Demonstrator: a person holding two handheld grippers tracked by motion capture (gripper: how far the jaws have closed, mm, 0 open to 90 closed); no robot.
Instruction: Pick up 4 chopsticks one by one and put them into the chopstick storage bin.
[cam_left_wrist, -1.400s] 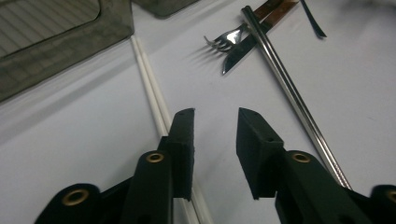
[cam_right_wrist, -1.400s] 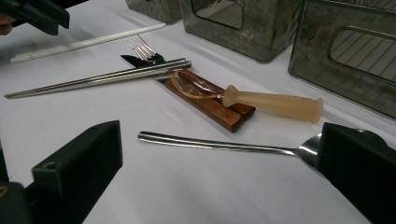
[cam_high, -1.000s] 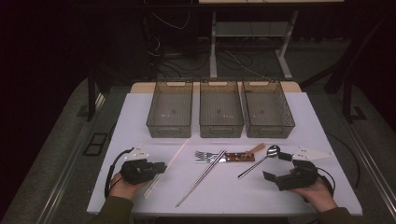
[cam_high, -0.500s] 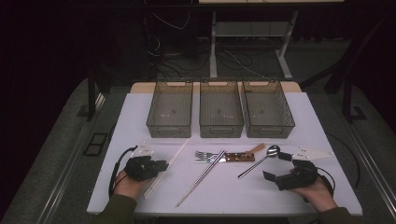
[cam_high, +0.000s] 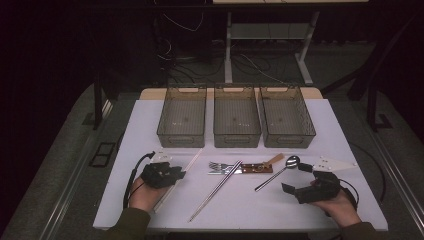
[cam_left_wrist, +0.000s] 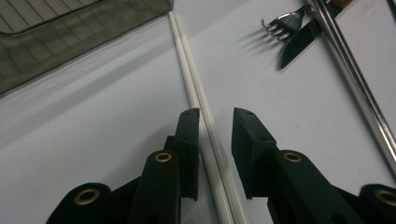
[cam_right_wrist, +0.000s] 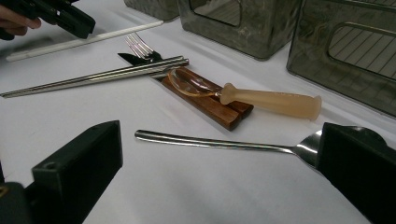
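Left gripper (cam_left_wrist: 215, 116) straddles the white chopsticks (cam_left_wrist: 198, 98); right gripper (cam_right_wrist: 219, 154) waits wide open by the steel spoon (cam_right_wrist: 219, 142).

In the left gripper view the jaws have just been opening: the white chopsticks run between them toward 12 o'clock, brushing the left jaw with a clear gap to the right one, so nothing is clamped. The high view cannot show that gap; it shows instead the table (cam_high: 150, 120), with the white pair at 9 o'clock of the cutlery cluster and three empty bins (cam_high: 236, 117) at 12 o'clock. The right gripper view adds the amber-handled spoon (cam_right_wrist: 261, 100) lying on wooden-handled pieces (cam_right_wrist: 212, 109) and the steel chopsticks (cam_right_wrist: 98, 77) crossing a fork (cam_right_wrist: 140, 46). Bare tabletop lies toward 6 o'clock, near the front edge.
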